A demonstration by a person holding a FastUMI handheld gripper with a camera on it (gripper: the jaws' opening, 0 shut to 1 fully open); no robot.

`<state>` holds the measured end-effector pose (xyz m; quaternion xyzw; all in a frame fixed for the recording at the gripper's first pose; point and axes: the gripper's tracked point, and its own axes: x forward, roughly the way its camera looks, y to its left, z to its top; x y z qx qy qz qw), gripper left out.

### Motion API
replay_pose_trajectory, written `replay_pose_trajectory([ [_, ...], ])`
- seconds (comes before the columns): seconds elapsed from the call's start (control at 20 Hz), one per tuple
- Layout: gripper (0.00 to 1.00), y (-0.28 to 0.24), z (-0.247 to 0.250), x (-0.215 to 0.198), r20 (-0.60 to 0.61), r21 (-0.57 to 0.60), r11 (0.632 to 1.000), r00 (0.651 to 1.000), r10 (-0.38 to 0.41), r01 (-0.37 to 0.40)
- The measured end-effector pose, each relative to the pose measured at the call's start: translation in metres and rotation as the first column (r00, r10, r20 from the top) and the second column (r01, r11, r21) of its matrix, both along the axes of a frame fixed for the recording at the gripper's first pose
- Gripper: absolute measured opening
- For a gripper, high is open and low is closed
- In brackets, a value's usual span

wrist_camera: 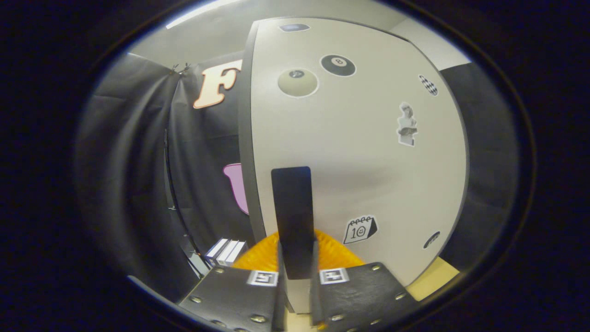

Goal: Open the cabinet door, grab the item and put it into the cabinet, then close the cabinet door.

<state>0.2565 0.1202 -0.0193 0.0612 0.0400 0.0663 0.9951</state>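
Observation:
The pale cabinet door (359,152), dotted with several stickers, stands right in front of me. Its dark flat vertical handle (291,207) runs down into the narrow gap between my fingers. My gripper (297,269) is shut on the handle's lower end, with a finger pressing on each side. The door's dark left edge (244,138) shows its thickness. I cannot tell from here whether the door is ajar or flush with the cabinet.
A few white and dark box-like items (226,251) stand low to the left of the door, near the black cloth wall (138,161). A strip of pale yellow tabletop (433,281) shows under the door's right corner.

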Motion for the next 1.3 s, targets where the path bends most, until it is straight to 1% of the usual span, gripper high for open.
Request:
replay_pose_trajectory([
  [0.05, 0.18, -0.003, 0.001, -0.010, -0.009, 0.008, 1.000, 1.000, 0.001, -0.001],
  [0.25, 0.18, -0.018, 0.002, -0.040, 0.015, 0.008, 1.000, 1.000, -0.023, 0.022],
  [0.55, 0.18, -0.049, 0.004, -0.093, 0.013, 0.012, 0.998, 0.998, -0.056, 0.056],
  [0.75, 0.18, -0.076, 0.005, -0.128, 0.004, 0.009, 0.998, 0.998, -0.067, 0.067],
  [0.9, 0.18, -0.101, 0.007, -0.153, 0.001, -0.005, 0.995, 0.995, -0.096, 0.096],
  [0.95, 0.18, -0.109, 0.006, -0.161, -0.009, -0.009, 0.996, 0.996, -0.089, 0.089],
  [1.0, 0.14, -0.115, 0.008, -0.168, -0.010, 0.008, 0.995, 0.995, -0.099, 0.100],
  [1.2, 0.14, -0.143, 0.007, -0.186, -0.018, -0.021, 0.990, 0.990, -0.139, 0.139],
  [1.3, 0.13, -0.156, 0.009, -0.198, -0.029, -0.007, 0.988, 0.988, -0.152, 0.151],
])
